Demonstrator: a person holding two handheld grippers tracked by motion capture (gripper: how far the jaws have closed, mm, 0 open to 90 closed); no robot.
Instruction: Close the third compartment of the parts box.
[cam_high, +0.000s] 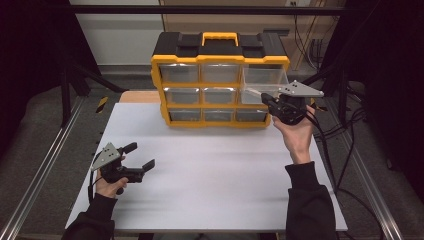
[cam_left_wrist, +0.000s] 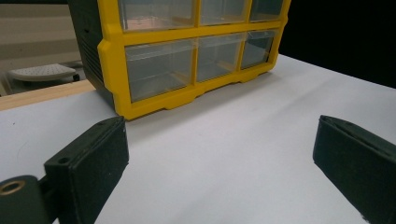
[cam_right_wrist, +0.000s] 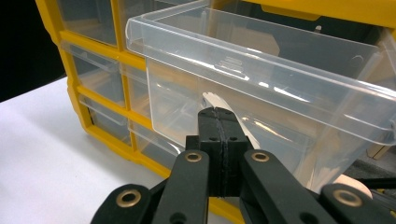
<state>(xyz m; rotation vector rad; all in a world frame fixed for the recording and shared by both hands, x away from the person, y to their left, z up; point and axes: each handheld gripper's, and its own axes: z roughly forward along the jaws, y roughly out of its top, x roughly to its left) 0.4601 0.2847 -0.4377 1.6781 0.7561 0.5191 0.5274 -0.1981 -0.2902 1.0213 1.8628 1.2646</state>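
in the high view, the yellow drawer organizer is standing at the far side of the white counter. its top right clear drawer is sticking out toward the near side. the right gripper is reaching in just below that drawer, while the left gripper is hovering near the counter's near left edge, fingers spread wide and holding nothing.

in the left gripper view, the fingers are standing far apart over bare counter.

in the right gripper view, the fingers are pressing together, pinching a thin pale strip in front of the pulled-out drawer.
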